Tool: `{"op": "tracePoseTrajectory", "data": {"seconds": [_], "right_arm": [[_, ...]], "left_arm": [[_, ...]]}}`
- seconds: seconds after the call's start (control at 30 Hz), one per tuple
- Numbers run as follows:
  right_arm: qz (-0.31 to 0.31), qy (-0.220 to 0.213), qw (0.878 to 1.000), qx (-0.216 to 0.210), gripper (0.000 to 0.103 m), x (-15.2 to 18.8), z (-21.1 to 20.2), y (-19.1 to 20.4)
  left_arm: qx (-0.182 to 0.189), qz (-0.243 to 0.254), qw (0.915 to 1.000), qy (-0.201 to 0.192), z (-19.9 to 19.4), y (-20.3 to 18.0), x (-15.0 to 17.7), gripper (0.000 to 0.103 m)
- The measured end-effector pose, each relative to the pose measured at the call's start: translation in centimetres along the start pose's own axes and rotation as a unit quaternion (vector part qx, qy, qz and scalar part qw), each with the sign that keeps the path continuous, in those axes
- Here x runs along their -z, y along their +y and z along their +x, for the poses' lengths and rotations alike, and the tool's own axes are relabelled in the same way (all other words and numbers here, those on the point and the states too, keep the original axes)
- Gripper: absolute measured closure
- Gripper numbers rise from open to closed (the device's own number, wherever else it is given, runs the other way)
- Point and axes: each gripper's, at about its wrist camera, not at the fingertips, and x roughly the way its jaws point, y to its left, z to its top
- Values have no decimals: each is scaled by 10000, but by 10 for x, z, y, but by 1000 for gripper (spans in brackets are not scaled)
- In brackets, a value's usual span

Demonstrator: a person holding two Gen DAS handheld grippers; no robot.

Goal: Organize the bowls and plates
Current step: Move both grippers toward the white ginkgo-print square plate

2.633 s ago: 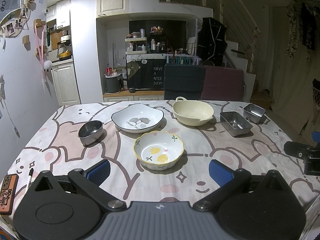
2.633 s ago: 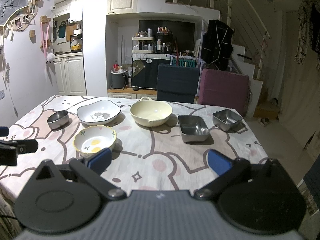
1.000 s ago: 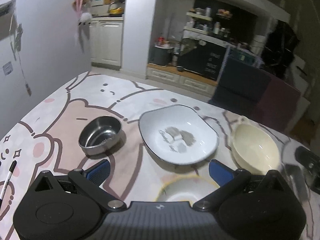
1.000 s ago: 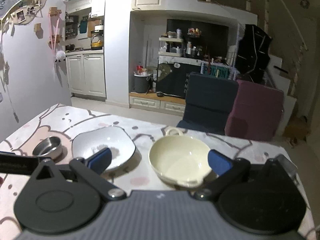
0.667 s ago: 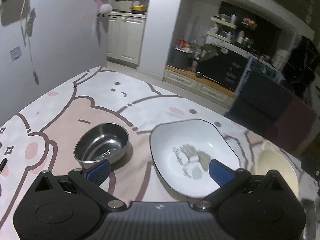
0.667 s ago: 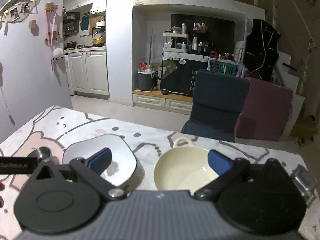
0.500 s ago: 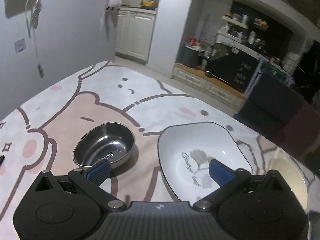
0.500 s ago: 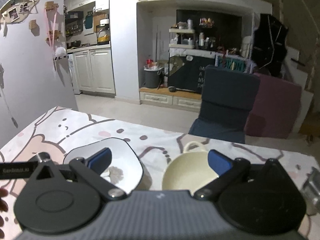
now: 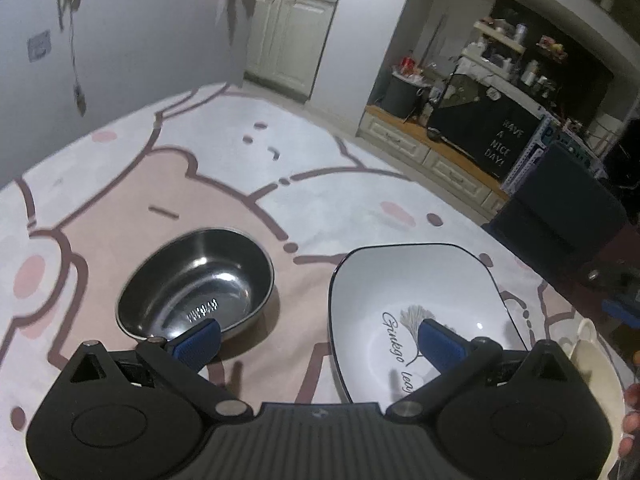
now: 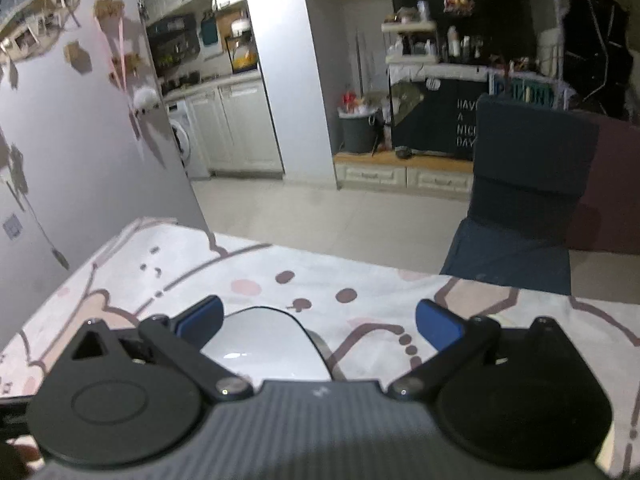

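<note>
In the left wrist view a small steel bowl (image 9: 196, 284) sits on the cartoon tablecloth, and a white square plate with a black rim (image 9: 412, 304) lies to its right. My left gripper (image 9: 318, 340) is open and hovers low, its left finger over the steel bowl's near rim, its right finger over the plate. A cream bowl's edge (image 9: 592, 356) shows at far right. In the right wrist view my right gripper (image 10: 318, 318) is open above the white plate (image 10: 264, 348), holding nothing.
The table (image 9: 224, 184) reaches to a grey wall on the left. A dark blue chair (image 10: 520, 196) and a maroon one (image 10: 612, 184) stand behind the far edge. Kitchen cabinets are beyond.
Both grippers have moved forward and left over the table. The left one has come lower over the steel bowl and white plate. The yellow flower bowl and steel trays have left view.
</note>
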Motion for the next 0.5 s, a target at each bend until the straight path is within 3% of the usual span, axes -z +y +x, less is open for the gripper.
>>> {"op": "tracePoseTrajectory", "data": {"seconds": [0.1, 0.17, 0.27, 0.3, 0.43, 0.5], "right_arm": [[-136, 535, 9985, -31, 2, -7, 26, -2], [-245, 902, 9956, -75, 18, -10, 42, 2], [-332, 1241, 9917, 58, 29, -6, 59, 1], [-305, 1323, 9907, 48, 32, -6, 66, -3], [-93, 1518, 9883, -62, 68, -4, 83, -10], [38, 1551, 9879, -66, 74, -1, 89, -16]], "left_arm": [[118, -250, 9994, 224, 13, 4, -1, 0], [114, -273, 9991, 301, 19, 4, 1, 0], [243, -282, 9986, 364, 24, 3, 6, 0], [279, -299, 9984, 383, 25, 4, 7, 0], [482, -414, 9972, 382, 27, 8, 10, 0], [729, -511, 9954, 349, 29, 11, 10, 0]]}}
